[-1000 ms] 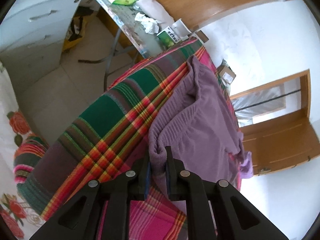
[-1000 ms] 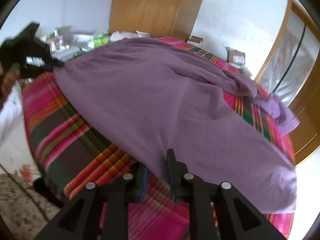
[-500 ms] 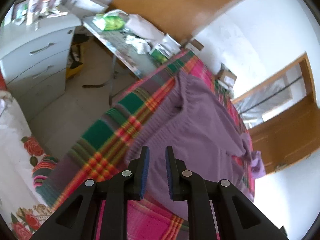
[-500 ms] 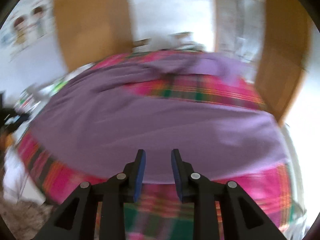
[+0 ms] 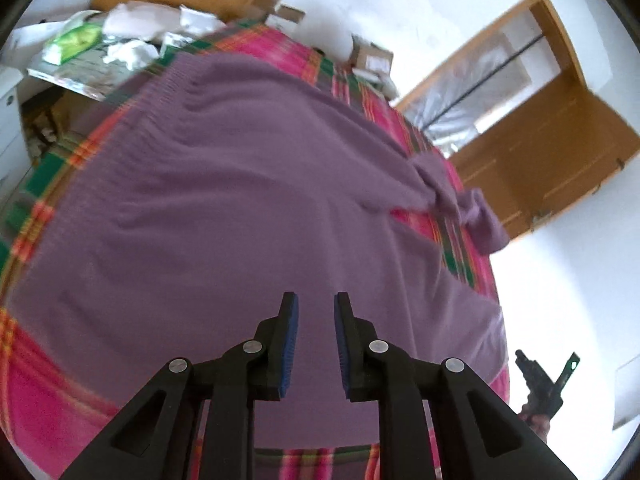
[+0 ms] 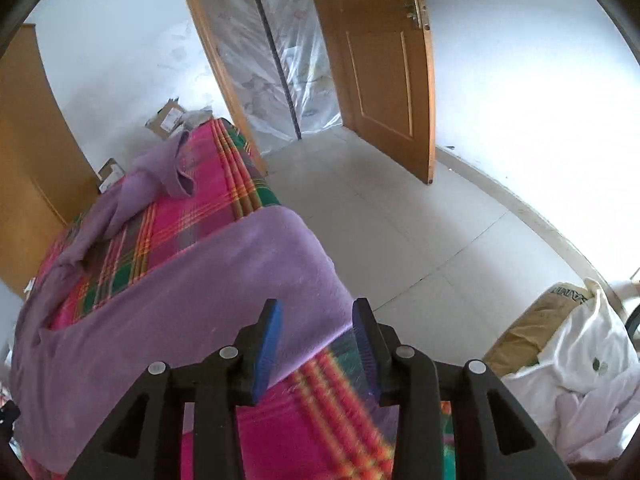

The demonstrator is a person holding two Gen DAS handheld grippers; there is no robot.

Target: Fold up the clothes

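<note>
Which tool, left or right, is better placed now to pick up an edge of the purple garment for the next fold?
Probably the right tool: open, over the purple garment edge. Left tool, open, faces its middle.

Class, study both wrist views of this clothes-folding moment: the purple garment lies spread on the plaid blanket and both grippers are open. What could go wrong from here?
1. The purple garment drapes over the blanket's edge near the right gripper; a careless tug might slide it to the floor.
2. One bunched part lies twisted, so a fold made now may come out crooked.
3. The left gripper could pinch the plaid blanket along with the garment.
</note>
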